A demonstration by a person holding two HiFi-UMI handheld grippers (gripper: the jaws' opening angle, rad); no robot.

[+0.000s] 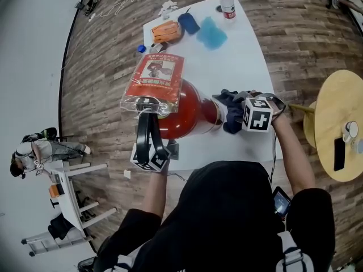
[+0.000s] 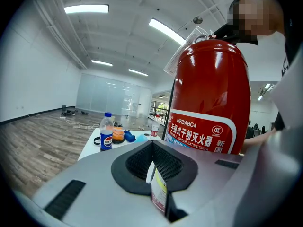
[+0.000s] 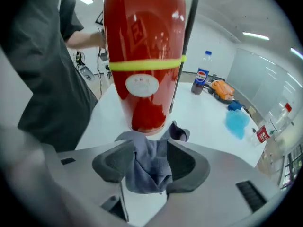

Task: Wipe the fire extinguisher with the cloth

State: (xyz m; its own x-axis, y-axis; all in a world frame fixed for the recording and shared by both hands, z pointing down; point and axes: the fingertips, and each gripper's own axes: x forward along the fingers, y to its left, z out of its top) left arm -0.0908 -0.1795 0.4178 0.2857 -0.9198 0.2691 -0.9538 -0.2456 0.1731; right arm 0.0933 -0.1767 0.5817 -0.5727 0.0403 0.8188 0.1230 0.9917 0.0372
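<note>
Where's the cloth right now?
The cloth is at the head view's right, by the fire extinguisher's bottom end, bunched between the right gripper's open fingers.

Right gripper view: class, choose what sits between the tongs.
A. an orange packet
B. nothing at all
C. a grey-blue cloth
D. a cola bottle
C: in the right gripper view, the cloth sits bunched between the tongs of the right gripper, just below the base of the red fire extinguisher.
</note>
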